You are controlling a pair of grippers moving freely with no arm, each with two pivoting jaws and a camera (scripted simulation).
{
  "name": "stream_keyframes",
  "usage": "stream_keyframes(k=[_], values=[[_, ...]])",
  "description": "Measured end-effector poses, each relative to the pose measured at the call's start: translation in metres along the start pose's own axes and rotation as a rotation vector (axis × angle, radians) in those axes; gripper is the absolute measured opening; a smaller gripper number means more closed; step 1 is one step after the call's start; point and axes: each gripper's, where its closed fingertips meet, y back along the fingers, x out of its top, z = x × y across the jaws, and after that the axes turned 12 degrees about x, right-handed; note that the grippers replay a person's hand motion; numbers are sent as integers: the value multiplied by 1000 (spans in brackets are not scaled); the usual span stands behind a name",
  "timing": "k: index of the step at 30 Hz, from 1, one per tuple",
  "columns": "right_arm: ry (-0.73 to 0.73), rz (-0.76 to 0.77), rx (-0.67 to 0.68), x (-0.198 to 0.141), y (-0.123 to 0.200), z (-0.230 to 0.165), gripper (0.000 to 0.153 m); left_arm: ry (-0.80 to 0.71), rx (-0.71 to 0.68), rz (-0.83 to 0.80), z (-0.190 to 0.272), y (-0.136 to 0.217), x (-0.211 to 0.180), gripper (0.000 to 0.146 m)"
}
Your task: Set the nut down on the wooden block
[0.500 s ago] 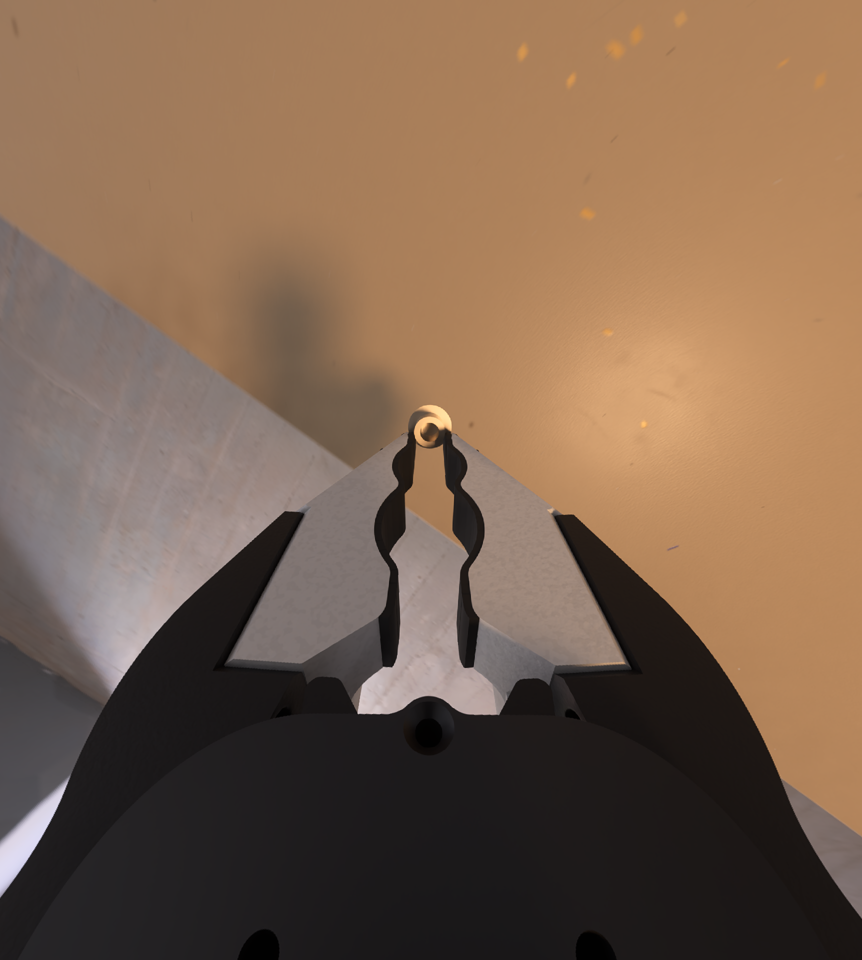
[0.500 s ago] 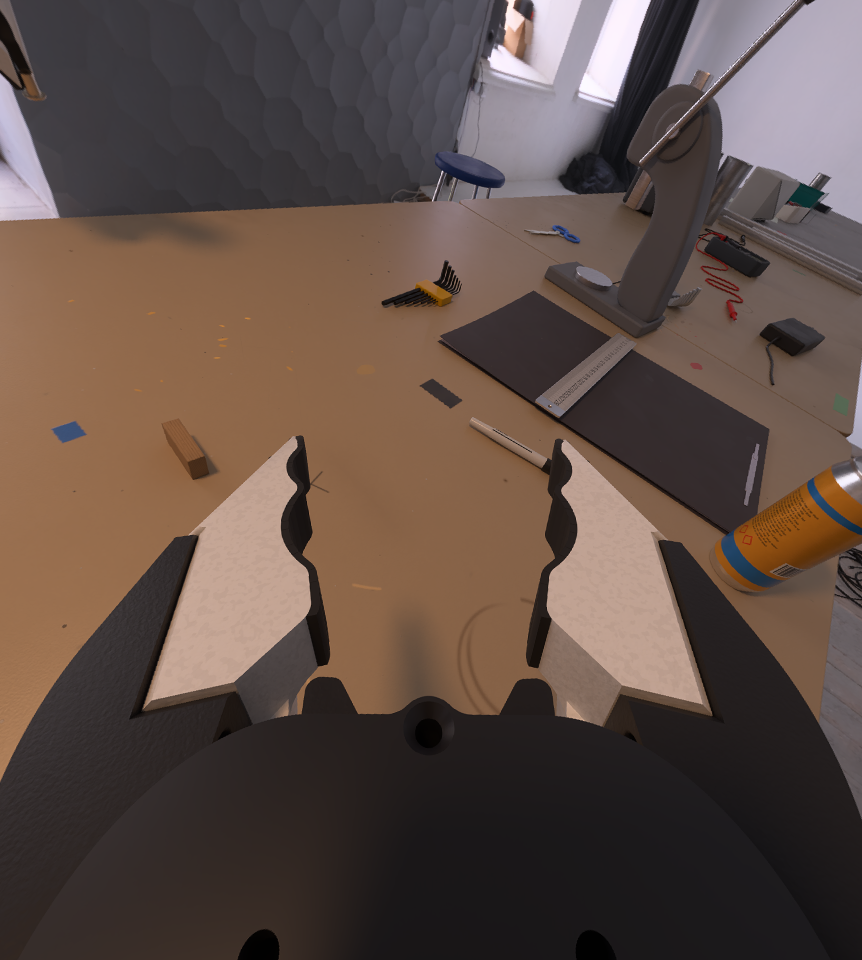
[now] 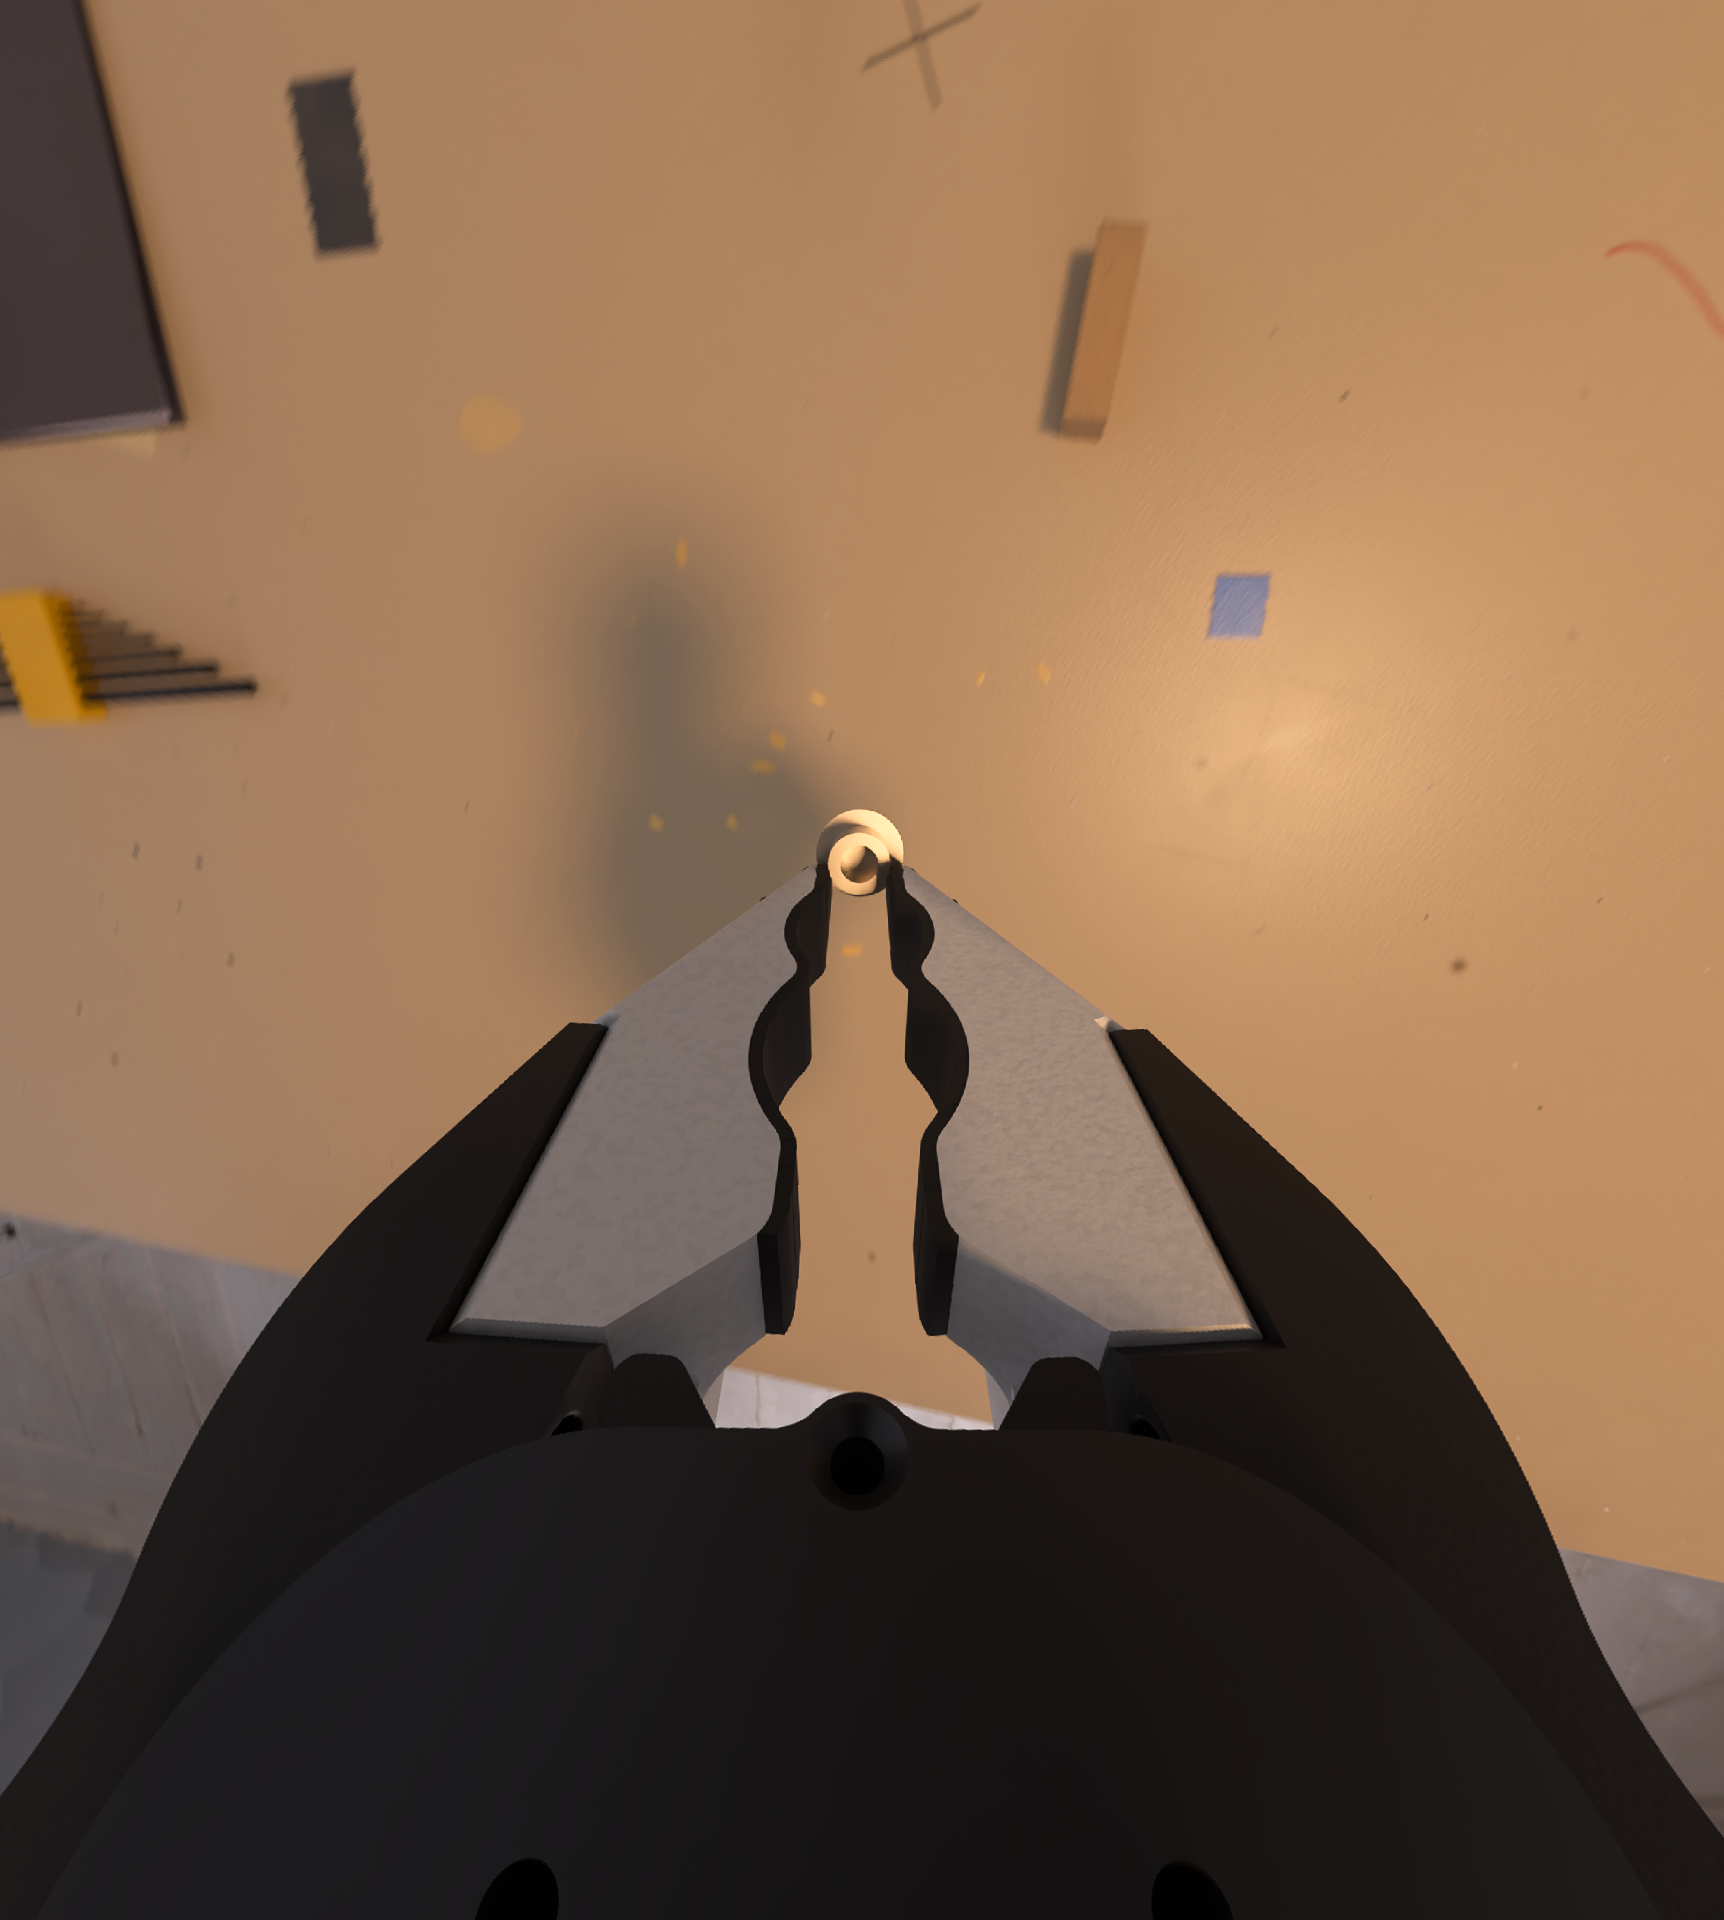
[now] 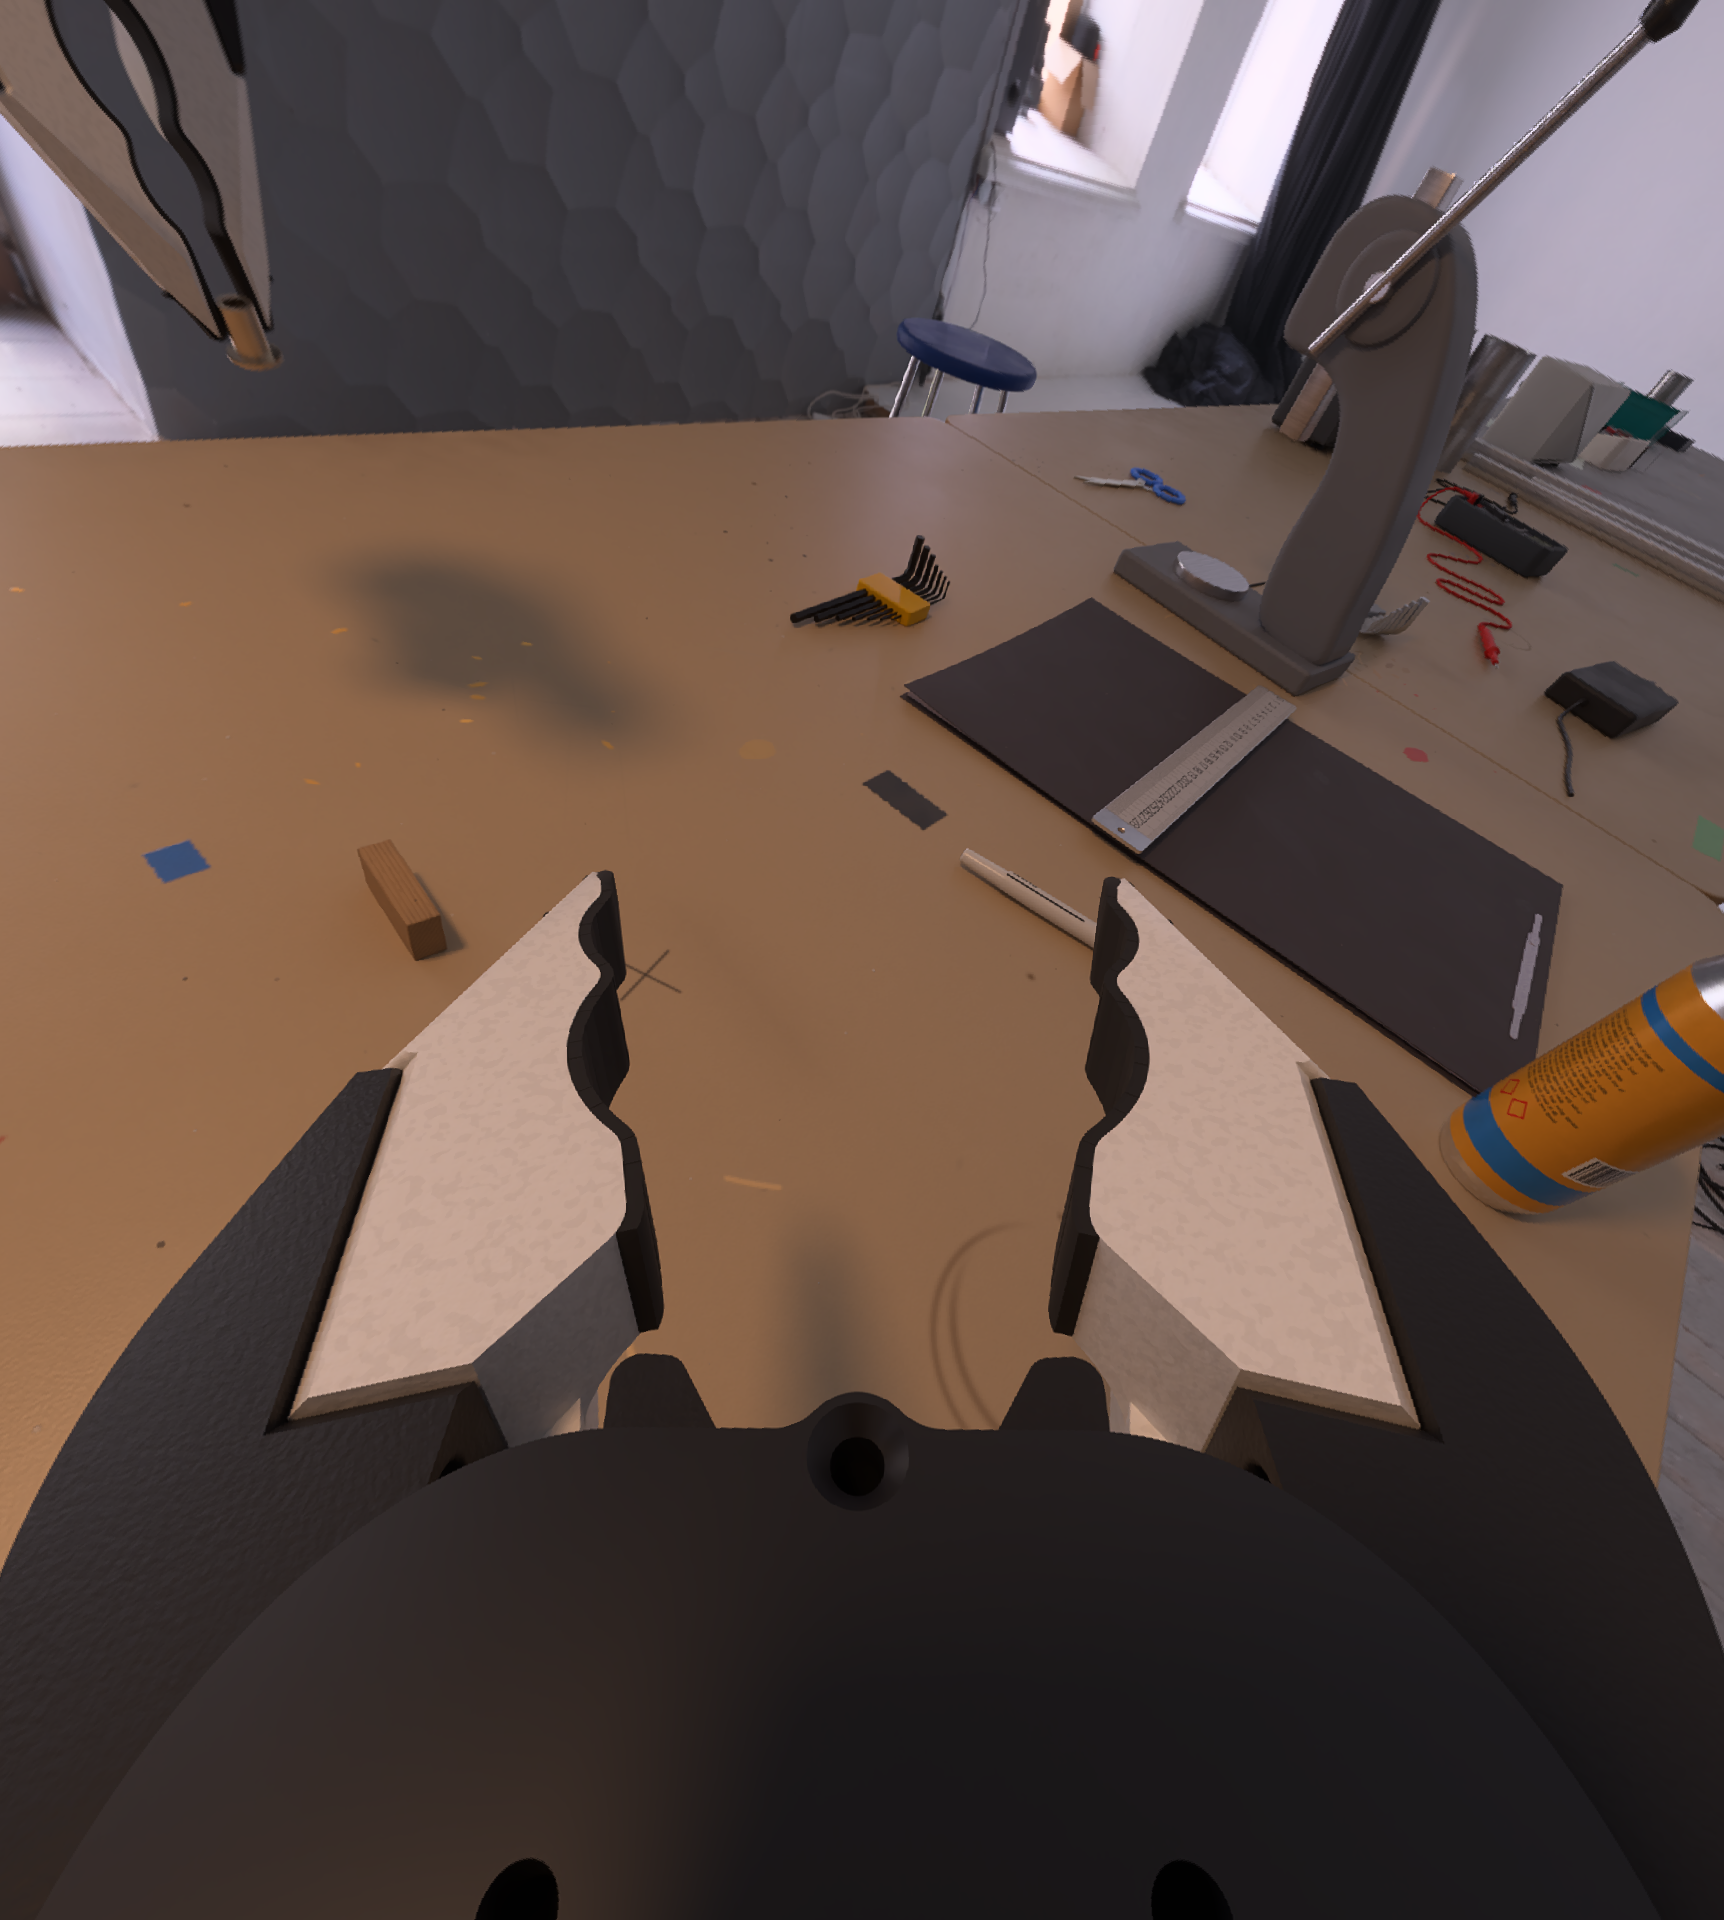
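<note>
My left gripper (image 3: 860, 883) is shut on a small pale nut (image 3: 860, 854) at its fingertips and hangs high over the table, pointing down. The wooden block (image 3: 1097, 330) lies on the table ahead and to the right of the nut in this view. In the right wrist view the left gripper (image 4: 240, 322) shows at the top left with the nut (image 4: 250, 343) in it, well above the table. The wooden block (image 4: 401, 899) lies left of my right gripper (image 4: 853, 899), which is open, empty and low over the table.
A yellow hex key set (image 4: 879, 601), black mat (image 4: 1242, 790) with a steel ruler (image 4: 1196, 769), white pen (image 4: 1029, 896) and a press (image 4: 1357, 468) are to the right. An orange can (image 4: 1647, 1081) lies at the right table edge (image 4: 1710, 1039). Blue tape square (image 4: 175, 860) is left of the block.
The left gripper has moved in over the table with the nut; the block, hex keys and mat now show under it. The right gripper has not moved.
</note>
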Motion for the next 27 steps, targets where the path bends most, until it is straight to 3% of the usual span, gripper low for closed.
stream_keyframes(k=[13,27], values=[[4,-28,4,-4,-3,-3,91,-115,-163,45,57,-76,81,10],[4,-50,13,-8,-6,-5,91,-110,-224,10,93,-124,96,10]])
